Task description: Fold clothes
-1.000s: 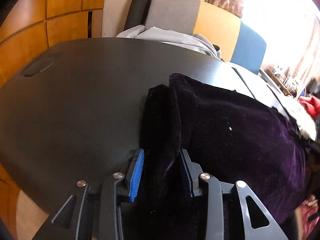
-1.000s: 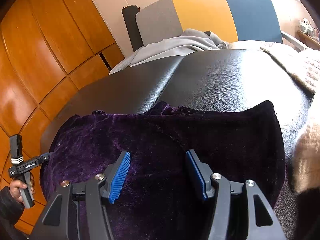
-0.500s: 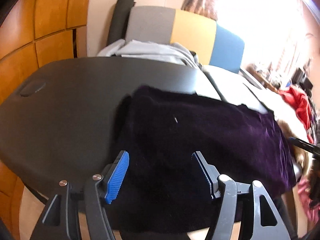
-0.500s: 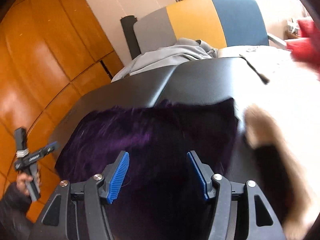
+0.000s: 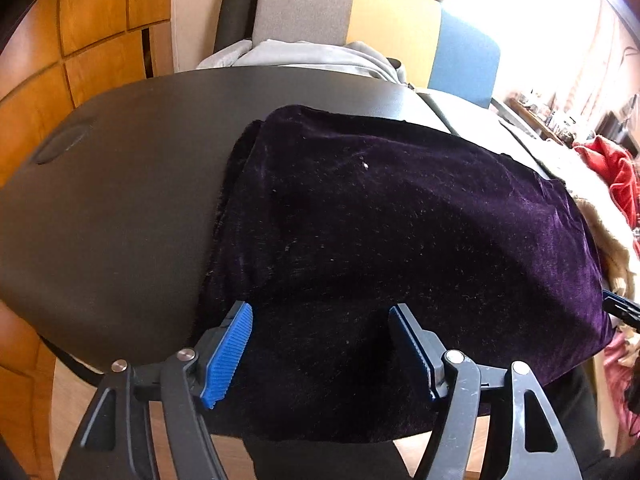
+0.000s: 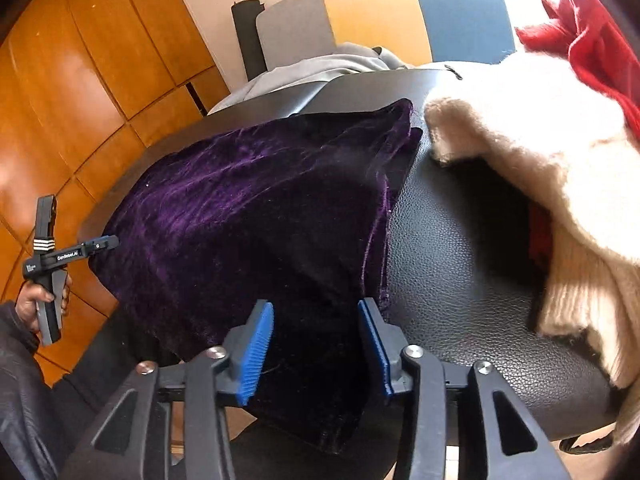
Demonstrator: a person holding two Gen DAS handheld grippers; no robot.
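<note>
A dark purple velvet garment point(image 5: 400, 220) lies folded on the black padded table point(image 5: 120, 200), its near edge hanging over the front. My left gripper point(image 5: 318, 312) hovers over the garment's near left part; its jaws are opening and nothing is pressed between the pads. In the right wrist view the same garment point(image 6: 240, 208) has its near right corner between the jaws of my right gripper point(image 6: 315, 306), which are closing; the blue pads stand apart from the cloth. The left gripper point(image 6: 106, 243) shows at the garment's left edge, held by a hand point(image 6: 44, 300).
A cream knit sweater point(image 6: 540, 140) lies heaped right of the purple garment, with red cloth point(image 6: 592, 40) behind it. A grey garment point(image 5: 312, 54) lies on a grey, yellow and blue chair point(image 5: 392, 20) beyond the table. Wooden panels point(image 6: 100, 80) line the left.
My left gripper let go of the fold of purple cloth, opened wide and drew back. My right gripper slid right to the garment's right corner and its jaws narrowed.
</note>
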